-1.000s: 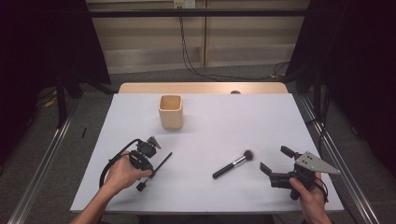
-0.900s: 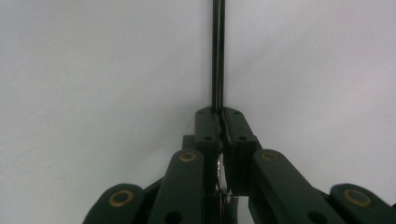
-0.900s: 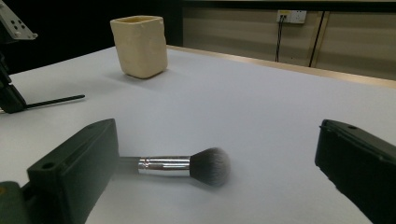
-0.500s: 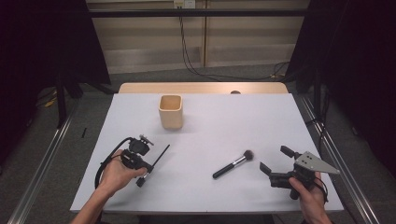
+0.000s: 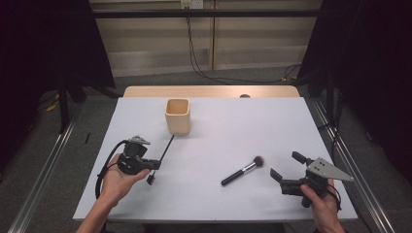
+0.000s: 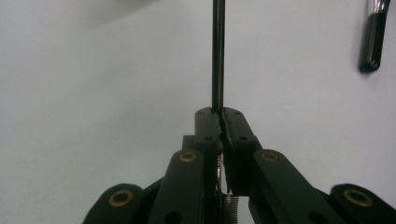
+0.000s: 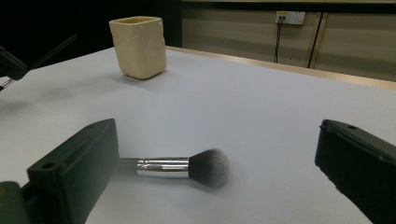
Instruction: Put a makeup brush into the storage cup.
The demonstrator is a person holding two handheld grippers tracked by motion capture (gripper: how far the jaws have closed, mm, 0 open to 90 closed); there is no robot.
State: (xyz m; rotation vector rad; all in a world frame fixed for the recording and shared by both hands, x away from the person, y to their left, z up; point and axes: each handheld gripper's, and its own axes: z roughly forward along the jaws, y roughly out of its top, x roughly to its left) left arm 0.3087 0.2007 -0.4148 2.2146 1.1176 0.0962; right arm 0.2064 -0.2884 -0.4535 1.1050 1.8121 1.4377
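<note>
Two jaws of the left gripper (image 5: 154, 165) clamp a thin black brush (image 5: 166, 146) at lower left, tip angled toward the beige cup (image 5: 178, 116) (probably its destination); the right gripper (image 5: 286, 170) waits spread wide beside the makeup brush (image 5: 243, 170).

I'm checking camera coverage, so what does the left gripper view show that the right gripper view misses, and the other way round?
Left gripper view: the left gripper with its jaws shut on a thin black stick, seen close up.

Right gripper view: the right gripper with its jaws wide open, the makeup brush's bristles between them on the table, and the beige cup behind.

Both: the white table, the stick, and part of the makeup brush.
</note>
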